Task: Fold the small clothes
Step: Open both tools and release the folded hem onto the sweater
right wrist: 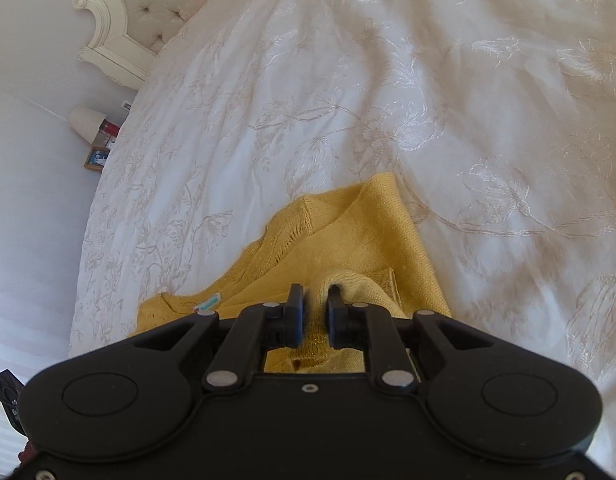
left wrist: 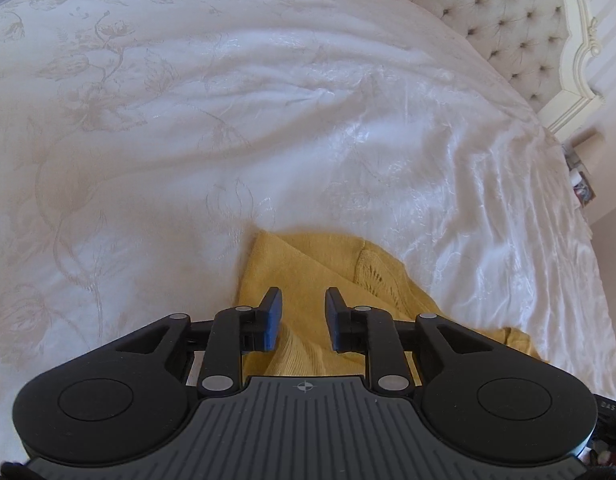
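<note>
A small yellow knit garment (left wrist: pixel 308 264) lies partly folded on the white bedspread (left wrist: pixel 227 120). My left gripper (left wrist: pixel 303 300) hovers just above its near part with the jaws open and nothing between them. In the right wrist view the same garment (right wrist: pixel 348 232) lies ahead, with a small blue label (right wrist: pixel 209 303) near its left edge. My right gripper (right wrist: pixel 316 300) has its jaws close together, and a raised fold of the yellow knit sits between the fingertips (right wrist: pixel 335 300).
The bed has a tufted headboard (left wrist: pixel 508 20) with a cream carved frame, also in the right wrist view (right wrist: pixel 147 0). A bedside table with a small lamp (right wrist: pixel 85 122) and a picture frame (right wrist: pixel 96 159) stands beside the bed. Embroidered bedspread (right wrist: pixel 388 100) stretches beyond the garment.
</note>
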